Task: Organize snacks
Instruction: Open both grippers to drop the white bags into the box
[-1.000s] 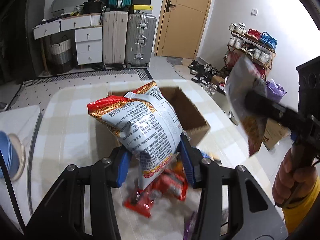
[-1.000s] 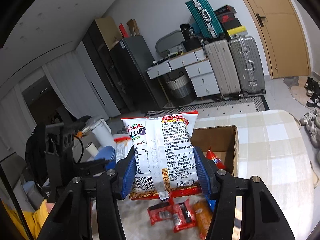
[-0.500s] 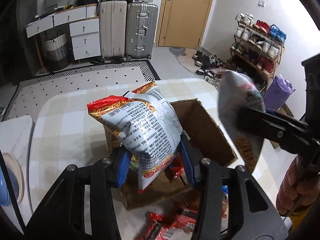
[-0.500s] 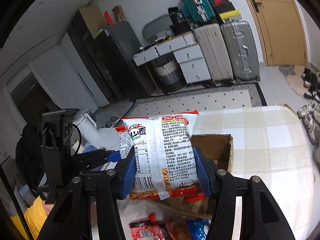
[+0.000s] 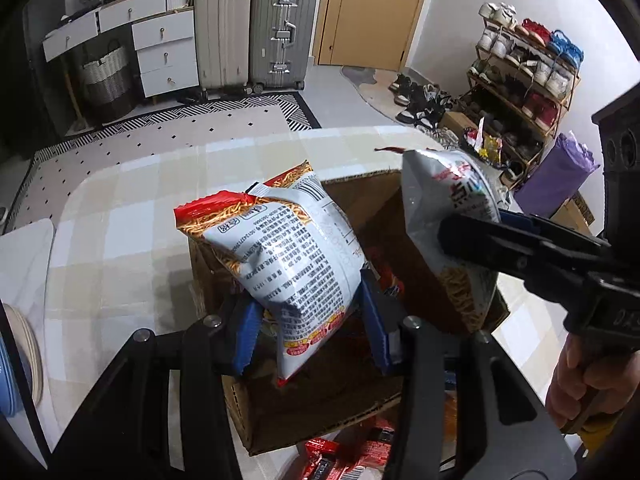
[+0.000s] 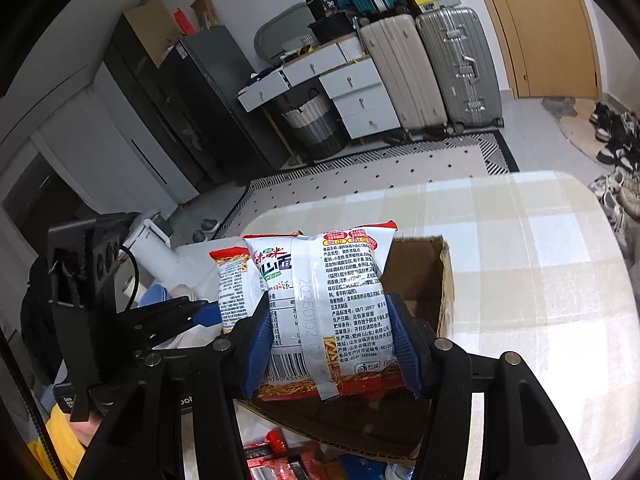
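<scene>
My left gripper (image 5: 312, 320) is shut on a silver and red noodle snack bag (image 5: 288, 256), held upright over the open cardboard box (image 5: 320, 420). My right gripper (image 6: 328, 344) is shut on a second bag of the same kind (image 6: 332, 304), above the near wall of the box (image 6: 444, 280). In the left wrist view the right gripper (image 5: 500, 240) and its bag (image 5: 448, 216) hang over the box's right side. The right wrist view has the left gripper (image 6: 192, 316) and its bag (image 6: 234, 280) at the left. Red packets lie inside the box, mostly hidden.
Loose red snack packets (image 5: 344, 456) lie on the checked tablecloth (image 5: 120, 220) in front of the box. A blue bowl (image 5: 12, 368) sits at the table's left edge. A hand (image 5: 580, 380) grips the right handle. Suitcases (image 5: 280, 32) and a shoe rack (image 5: 528, 72) stand beyond.
Both grippers have moved forward and down with their bags, from over the loose packets to over the open box. The two bags now hang closer together. Neither grip has changed.
</scene>
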Demonstrator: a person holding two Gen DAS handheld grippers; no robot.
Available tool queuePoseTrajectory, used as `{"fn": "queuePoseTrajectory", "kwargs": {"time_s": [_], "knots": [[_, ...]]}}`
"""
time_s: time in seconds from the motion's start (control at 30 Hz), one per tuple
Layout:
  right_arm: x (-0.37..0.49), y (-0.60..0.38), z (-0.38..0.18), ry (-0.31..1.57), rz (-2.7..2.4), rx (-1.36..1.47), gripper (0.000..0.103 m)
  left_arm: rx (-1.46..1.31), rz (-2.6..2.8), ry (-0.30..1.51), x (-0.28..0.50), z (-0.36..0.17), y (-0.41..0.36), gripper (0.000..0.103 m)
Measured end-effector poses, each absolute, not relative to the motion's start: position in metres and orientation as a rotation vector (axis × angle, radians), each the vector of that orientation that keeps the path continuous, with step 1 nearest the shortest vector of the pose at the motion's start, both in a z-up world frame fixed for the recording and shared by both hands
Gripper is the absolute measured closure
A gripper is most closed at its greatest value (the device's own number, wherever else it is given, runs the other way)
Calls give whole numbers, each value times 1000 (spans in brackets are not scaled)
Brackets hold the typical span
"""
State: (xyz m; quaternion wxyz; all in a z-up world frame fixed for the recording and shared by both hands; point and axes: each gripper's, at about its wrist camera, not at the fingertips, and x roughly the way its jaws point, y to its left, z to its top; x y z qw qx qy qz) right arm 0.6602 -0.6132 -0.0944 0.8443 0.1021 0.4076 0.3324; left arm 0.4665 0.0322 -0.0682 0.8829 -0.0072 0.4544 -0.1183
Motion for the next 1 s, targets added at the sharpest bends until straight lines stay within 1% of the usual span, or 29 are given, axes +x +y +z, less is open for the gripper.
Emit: {"fn": "queuePoseTrajectory", "kwargs": {"time_s": [0.3, 0.77, 1.0], "knots": [[661, -611, -105, 881, 688, 197, 48, 5, -237, 948, 471, -80, 30, 61], [657, -602, -113, 918, 659, 136, 48, 26, -218, 944, 434, -70, 39, 60], [648, -603, -101, 883, 655, 120, 48, 45, -211, 934, 417, -62, 39, 60]]}}
